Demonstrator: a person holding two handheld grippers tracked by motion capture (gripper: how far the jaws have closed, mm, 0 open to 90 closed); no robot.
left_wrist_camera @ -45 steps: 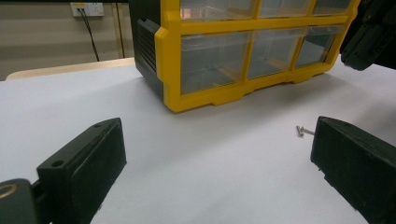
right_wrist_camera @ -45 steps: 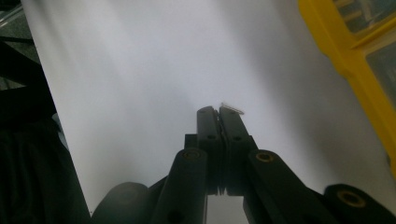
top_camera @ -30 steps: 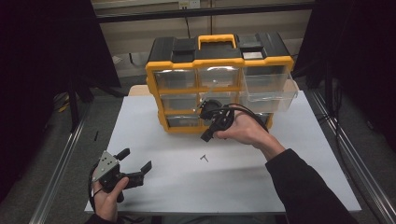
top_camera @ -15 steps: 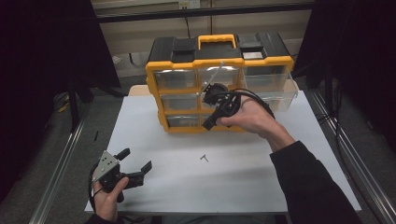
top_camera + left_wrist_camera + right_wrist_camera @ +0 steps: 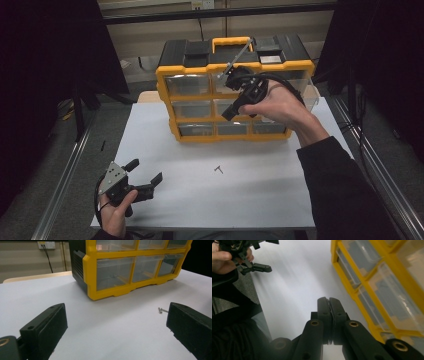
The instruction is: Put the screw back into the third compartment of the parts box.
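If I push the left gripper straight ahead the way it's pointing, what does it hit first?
Probably the yellow drawer cabinet, its lower drawers straight ahead between the open jaws of the left gripper. The white table sheet looks free until there. The small screw lies off toward one jaw; depth is uncertain.

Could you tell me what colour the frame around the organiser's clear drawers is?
Yellow; the frame shows best in the left gripper view.

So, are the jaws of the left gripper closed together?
No, the left gripper has its two jaws standing far apart, with bare white table between them.
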